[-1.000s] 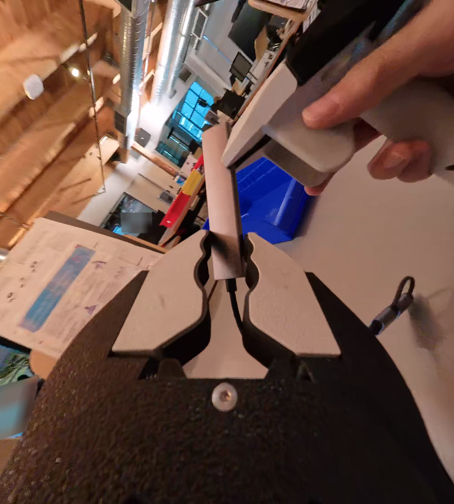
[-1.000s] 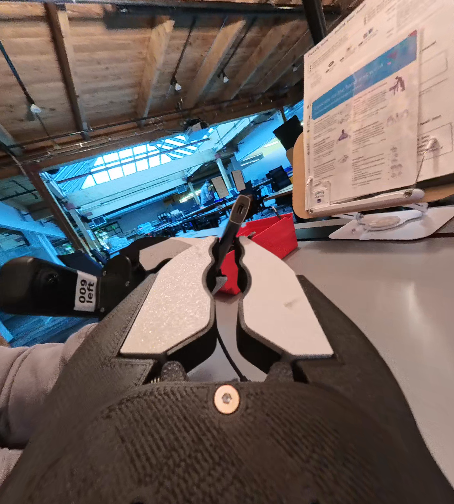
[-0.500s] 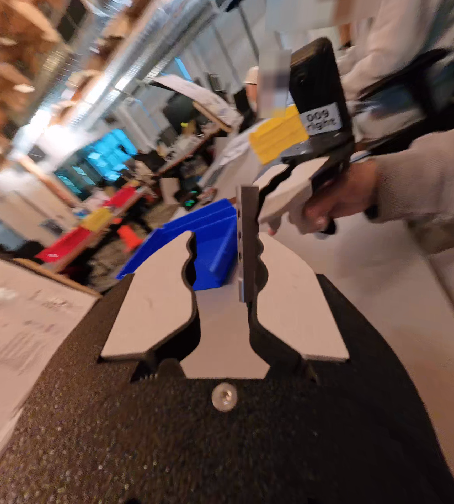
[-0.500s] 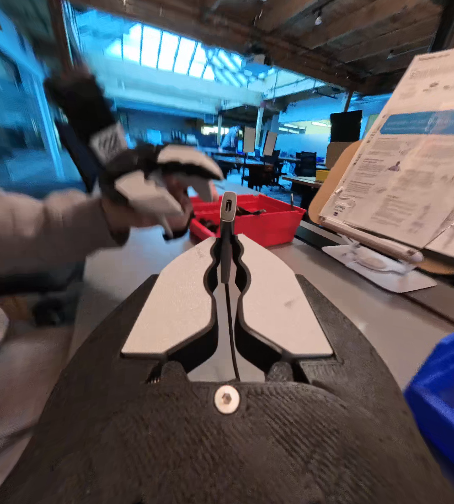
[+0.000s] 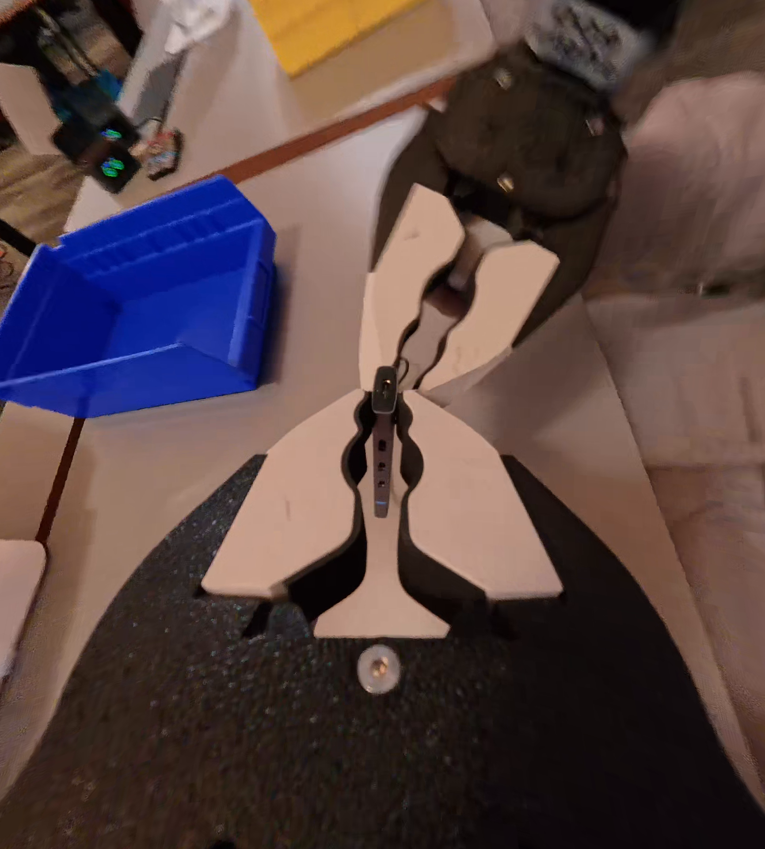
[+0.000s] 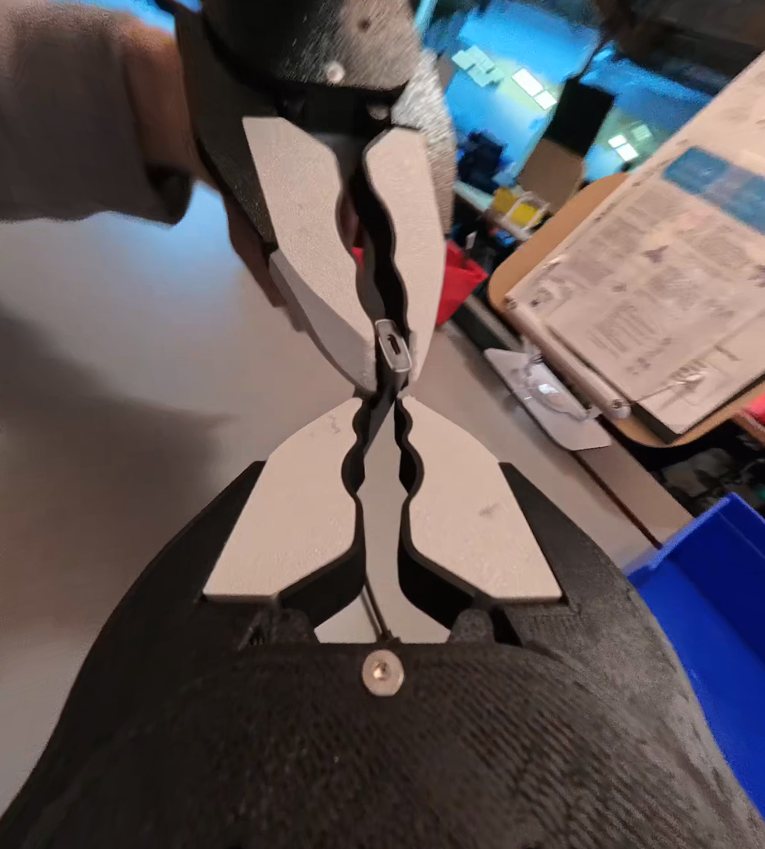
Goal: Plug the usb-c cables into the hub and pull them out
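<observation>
My left gripper [image 5: 382, 402] is shut on the slim grey hub [image 5: 382, 464], held edge-up with its row of ports facing the camera. My right gripper [image 6: 380, 406] is shut on the black usb-c cable plug [image 6: 376, 420], its cable running back between the fingers. The two grippers point at each other, tip to tip, above the table [image 5: 164, 459]. In the right wrist view the hub's end [image 6: 393, 351] shows an open port just above the plug. In the left wrist view the plug's face [image 5: 385, 390] sits at the hub's far end. The plug is beside the port, not in it.
A blue bin [image 5: 132, 303] stands on the table left of the hub and also shows in the right wrist view [image 6: 738, 597]. A paper sheet on a stand [image 6: 669, 285] and a red bin [image 6: 458, 280] are at the table's edge. A person's sleeve [image 6: 50, 115] is at upper left. The grippers are tip to tip, or close to it.
Both grippers have swung down from pointing up and outward to facing each other over the table. The plug and the hub's end have come together. Both keep their hold.
</observation>
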A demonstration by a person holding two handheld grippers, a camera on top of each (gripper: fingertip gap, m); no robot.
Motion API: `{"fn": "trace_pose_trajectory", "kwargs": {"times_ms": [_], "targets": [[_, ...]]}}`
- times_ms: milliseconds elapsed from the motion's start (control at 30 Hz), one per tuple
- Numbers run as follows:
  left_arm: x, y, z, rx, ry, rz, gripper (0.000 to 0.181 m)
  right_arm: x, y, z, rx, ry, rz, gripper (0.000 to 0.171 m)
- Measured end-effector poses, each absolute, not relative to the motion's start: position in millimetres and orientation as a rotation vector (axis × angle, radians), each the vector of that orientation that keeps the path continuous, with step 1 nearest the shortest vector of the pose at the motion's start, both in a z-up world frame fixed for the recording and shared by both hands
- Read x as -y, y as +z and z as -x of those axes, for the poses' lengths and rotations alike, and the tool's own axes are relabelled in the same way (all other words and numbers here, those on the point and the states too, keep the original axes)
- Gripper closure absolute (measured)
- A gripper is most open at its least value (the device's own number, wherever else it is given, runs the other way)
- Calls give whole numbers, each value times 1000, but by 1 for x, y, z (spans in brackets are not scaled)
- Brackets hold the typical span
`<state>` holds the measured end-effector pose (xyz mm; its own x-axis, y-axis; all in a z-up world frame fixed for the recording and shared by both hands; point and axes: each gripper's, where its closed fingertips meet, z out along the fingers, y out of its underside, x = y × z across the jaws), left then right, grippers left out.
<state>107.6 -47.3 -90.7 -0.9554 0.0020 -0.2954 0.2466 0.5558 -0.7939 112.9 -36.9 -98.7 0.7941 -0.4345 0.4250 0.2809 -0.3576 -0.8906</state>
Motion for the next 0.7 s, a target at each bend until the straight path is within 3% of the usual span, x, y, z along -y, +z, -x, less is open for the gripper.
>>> {"fn": "trace_pose_trajectory", "kwargs": {"times_ms": [133,200,433,567,700], "targets": [[32,-59,-156,-2301,-1847,507,173,38,-92,-132,-280,-887,1649,120],[18,-53,-175,-2139,-2111,886,173,36,-95,-138,-332,-941,1633,111],[1,-69,-189,-1598,-2842,1715,173,42,-102,-147,-392,-1037,1552,123],[9,-85,-186,-1510,-2961,1946,173,43,-97,-141,-384,-913,1449,140],[16,-90,-184,-1500,-2981,2041,173,43,-100,-138,-342,-840,1443,146]]}}
